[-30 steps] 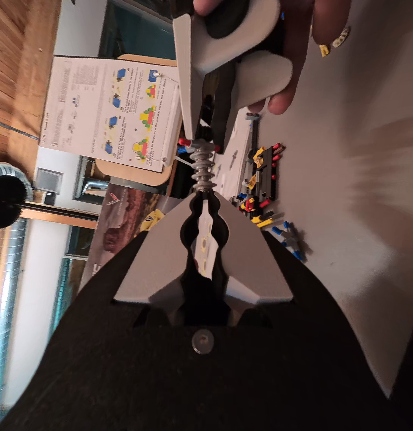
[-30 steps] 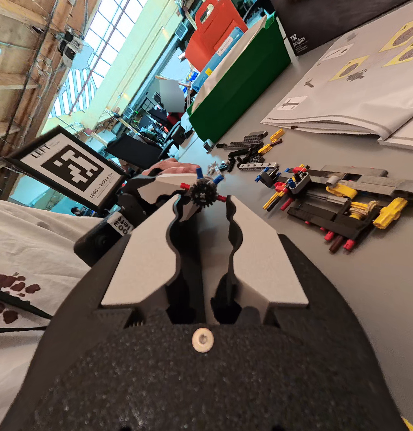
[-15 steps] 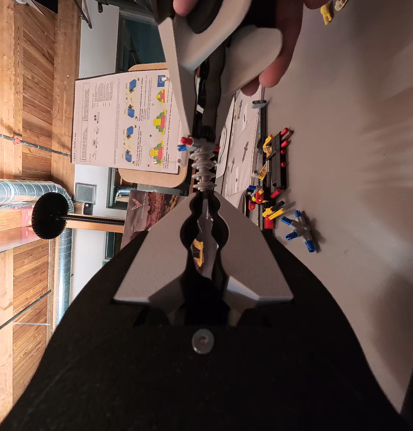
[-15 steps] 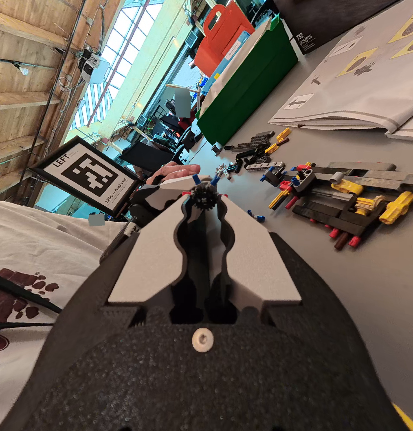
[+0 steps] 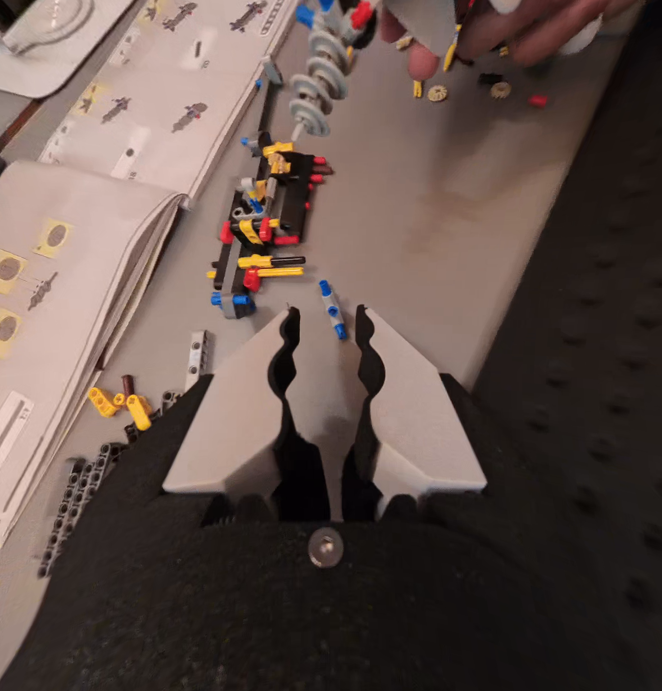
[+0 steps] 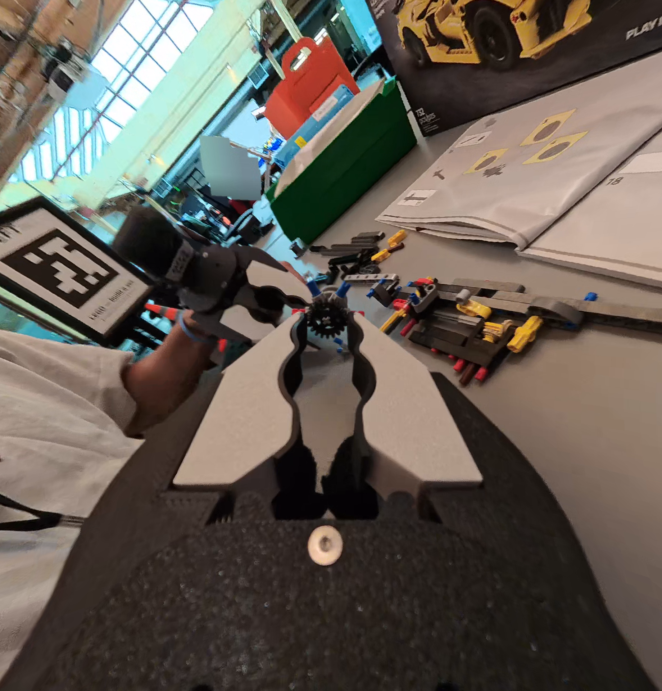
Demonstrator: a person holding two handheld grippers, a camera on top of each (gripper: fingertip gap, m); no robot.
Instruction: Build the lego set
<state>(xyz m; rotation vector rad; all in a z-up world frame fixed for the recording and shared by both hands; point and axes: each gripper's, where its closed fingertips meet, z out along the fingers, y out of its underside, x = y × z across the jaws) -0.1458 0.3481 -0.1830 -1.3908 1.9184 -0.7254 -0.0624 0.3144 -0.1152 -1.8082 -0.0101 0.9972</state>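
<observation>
My right gripper [image 6: 325, 318] is shut on the black gear [image 6: 325, 321] at the end of an axle assembly with several grey discs [image 5: 318, 74], and holds it above the grey table. My left gripper [image 5: 325, 310] is open and empty, low over the table. A small grey connector with blue pins [image 5: 331, 310] lies between its fingertips. The part-built black, yellow and red lego frame [image 5: 269, 217] lies just beyond; it also shows in the right wrist view [image 6: 471, 329]. The left gripper [image 6: 269, 295] appears there too, open, beside the gear.
An open instruction booklet [image 5: 97, 243] lies left of the frame. Loose yellow pieces [image 5: 120, 404], black beams [image 5: 79, 486] and tan gears [image 5: 438, 92] are scattered around. A green bin [image 6: 340, 175] and the set box [image 6: 509, 56] stand behind. The table edge [image 5: 509, 299] runs on the right. Spacing between my two grippers at the tips: around 12 cm.
My left gripper has let go of the axle assembly, opened and swung down toward the table. My right gripper has closed on the black gear and now holds the assembly alone.
</observation>
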